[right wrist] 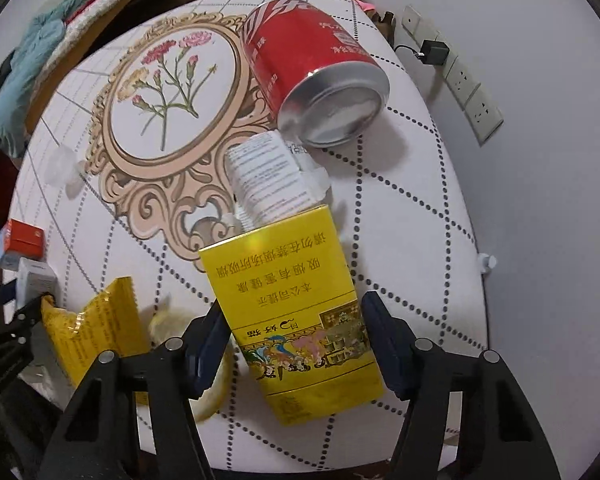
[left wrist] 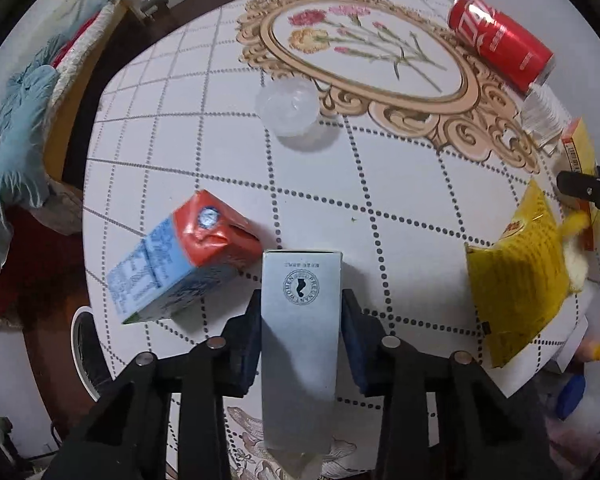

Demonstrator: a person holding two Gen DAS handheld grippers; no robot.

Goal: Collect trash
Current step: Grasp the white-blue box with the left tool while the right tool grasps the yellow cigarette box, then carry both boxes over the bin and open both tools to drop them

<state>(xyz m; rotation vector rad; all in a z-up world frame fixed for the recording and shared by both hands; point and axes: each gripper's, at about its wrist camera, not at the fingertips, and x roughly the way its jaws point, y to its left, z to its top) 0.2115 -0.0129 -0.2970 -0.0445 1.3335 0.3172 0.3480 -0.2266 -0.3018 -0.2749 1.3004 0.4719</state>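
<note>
- Left tongs [left wrist: 300, 312] clamped on upright grey carton [left wrist: 300, 320], flanks gripped for lifting; milk carton [left wrist: 180, 256] toppled at nine o'clock.
- Right tongs [right wrist: 294, 340] straddling yellow cigarette box [right wrist: 292, 312] on counter [right wrist: 420, 200]; pad contact unclear.
- Red can [right wrist: 312, 76] on its side at twelve o'clock, uncollected.
</note>
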